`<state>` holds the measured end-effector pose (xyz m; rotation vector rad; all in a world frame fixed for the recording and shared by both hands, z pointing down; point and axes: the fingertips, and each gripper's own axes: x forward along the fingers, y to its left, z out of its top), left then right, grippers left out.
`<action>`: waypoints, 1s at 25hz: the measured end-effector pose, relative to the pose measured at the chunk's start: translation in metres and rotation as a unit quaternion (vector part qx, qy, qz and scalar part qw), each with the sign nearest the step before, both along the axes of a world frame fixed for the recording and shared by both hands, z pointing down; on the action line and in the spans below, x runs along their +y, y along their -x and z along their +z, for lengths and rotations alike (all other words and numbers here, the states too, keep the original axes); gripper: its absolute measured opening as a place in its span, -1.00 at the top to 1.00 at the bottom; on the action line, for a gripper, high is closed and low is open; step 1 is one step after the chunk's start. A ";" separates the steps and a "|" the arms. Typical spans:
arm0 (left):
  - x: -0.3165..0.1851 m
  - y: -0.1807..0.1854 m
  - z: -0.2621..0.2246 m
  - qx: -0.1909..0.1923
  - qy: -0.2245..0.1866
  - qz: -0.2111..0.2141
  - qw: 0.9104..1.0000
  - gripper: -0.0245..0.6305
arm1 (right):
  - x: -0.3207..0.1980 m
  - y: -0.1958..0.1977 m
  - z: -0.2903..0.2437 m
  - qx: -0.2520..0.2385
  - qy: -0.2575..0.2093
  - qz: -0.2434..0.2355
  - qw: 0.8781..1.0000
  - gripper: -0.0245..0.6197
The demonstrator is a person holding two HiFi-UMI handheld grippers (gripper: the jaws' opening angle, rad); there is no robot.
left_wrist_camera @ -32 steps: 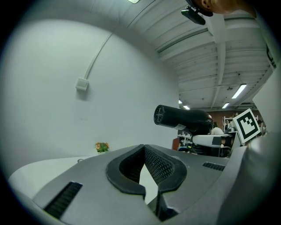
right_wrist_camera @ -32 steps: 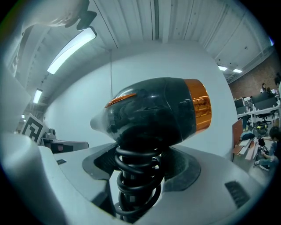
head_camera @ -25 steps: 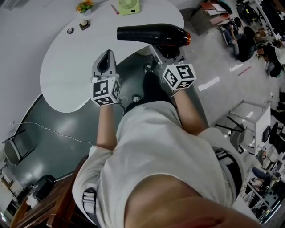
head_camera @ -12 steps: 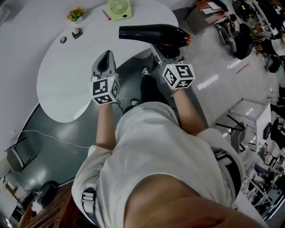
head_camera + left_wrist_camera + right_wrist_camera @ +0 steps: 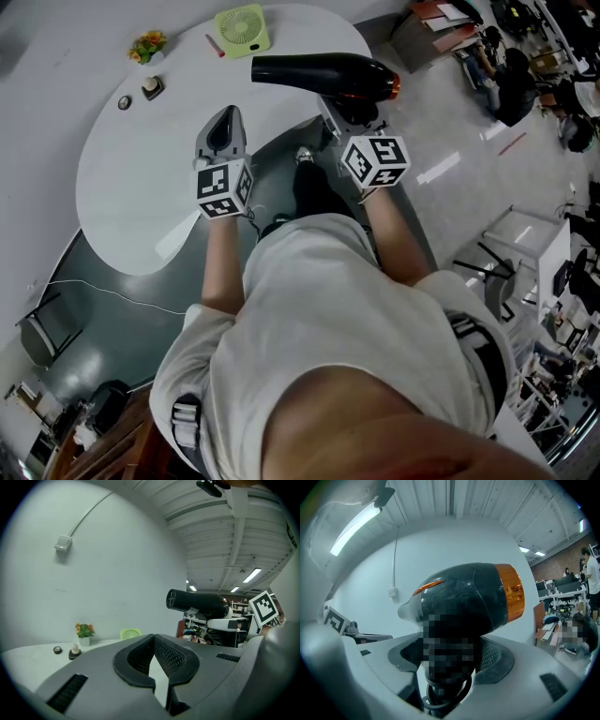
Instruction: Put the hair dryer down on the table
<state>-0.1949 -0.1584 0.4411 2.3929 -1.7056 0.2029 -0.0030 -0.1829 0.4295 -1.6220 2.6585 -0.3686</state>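
The black hair dryer (image 5: 323, 75) with an orange ring at its rear hangs level above the right end of the white table (image 5: 131, 197), nozzle pointing left. My right gripper (image 5: 350, 109) is shut on its handle from below; in the right gripper view the dryer's body (image 5: 464, 597) fills the middle, and a coiled cord sits between the jaws. My left gripper (image 5: 225, 117) is over the table's front edge, left of the dryer, with its jaws together and nothing in them. In the left gripper view the dryer (image 5: 199, 603) shows at upper right.
A green desk fan (image 5: 242, 28), a red pen (image 5: 215, 45), a small flower pot (image 5: 147, 45) and two small items (image 5: 152, 87) stand at the table's far side. Grey floor (image 5: 122, 319) lies below, and office clutter and people fill the right.
The table and the things on it have slid down and nearer in the head view. Both grippers now reach further over the table. The dryer stays in the right gripper.
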 end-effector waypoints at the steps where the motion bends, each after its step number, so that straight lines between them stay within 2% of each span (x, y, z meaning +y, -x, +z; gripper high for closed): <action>1: -0.006 -0.003 0.001 -0.001 0.003 0.001 1.000 0.87 | -0.006 -0.002 0.001 -0.001 0.002 0.000 1.000 0.02; 13: -0.081 -0.026 0.023 -0.006 0.040 0.007 0.999 0.87 | -0.079 -0.016 0.030 -0.012 0.046 -0.004 0.999 0.02; 21: -0.124 -0.047 0.040 -0.025 0.063 0.021 0.997 0.87 | -0.122 -0.036 0.051 -0.030 0.074 0.009 0.997 0.02; 25: -0.144 -0.059 0.050 -0.017 0.081 0.022 0.996 0.87 | -0.143 -0.044 0.060 -0.037 0.091 0.008 0.995 0.02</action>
